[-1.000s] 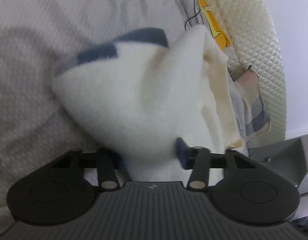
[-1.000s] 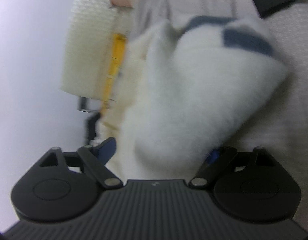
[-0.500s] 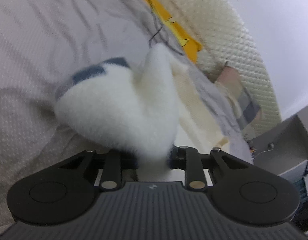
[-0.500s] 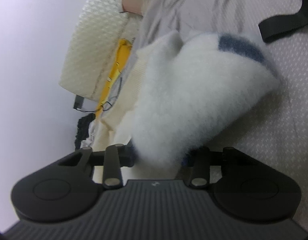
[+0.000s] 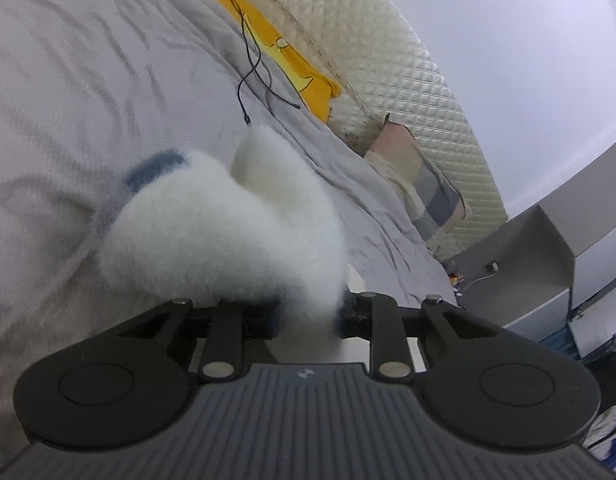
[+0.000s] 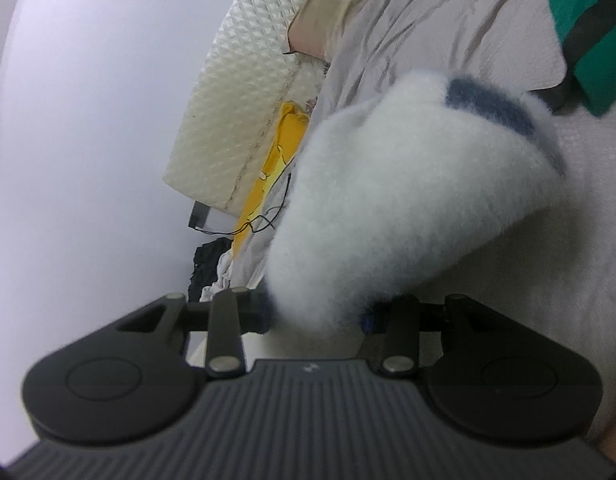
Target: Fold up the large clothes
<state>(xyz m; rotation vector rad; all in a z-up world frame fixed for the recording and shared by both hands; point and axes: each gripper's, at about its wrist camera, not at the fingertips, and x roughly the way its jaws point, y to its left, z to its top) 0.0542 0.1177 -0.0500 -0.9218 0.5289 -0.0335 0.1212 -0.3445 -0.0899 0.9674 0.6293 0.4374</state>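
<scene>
Biggest thing first: the bed (image 5: pixel 68 92) with its grey sheet fills both views, and compared with a second ago you see far more of it, plus the quilted headboard (image 5: pixel 387 72), so both cameras have tilted up and pulled back from the mattress. That reads as a lift: the fluffy white garment (image 5: pixel 228 232) (blue band along one edge) was spread wider and lower a second ago; now it's bunched into a tighter hanging wad, raised off the sheet at your end, though whether its far end touches the bed I can't tell. For the task that likely means you've picked up an edge and are carrying it over for a fold, with nothing laid flat yet, so early to mid-fold by my guess. Your left gripper (image 5: pixel 306 316) is pinched narrow on a wad of the fleece; a second ago its jaws stood wider with cloth only draped between them. Same story for the right gripper (image 6: pixel 317 318): then clearly spread, now closed in tight on the garment (image 6: pixel 407 208), fingertips buried in pile. Smaller stuff: green cloth (image 6: pixel 583 20) at the right view's corner, yellow item (image 5: pixel 292 64) by the headboard, thin black cable (image 5: pixel 248 76) lying on the sheet near it.
</scene>
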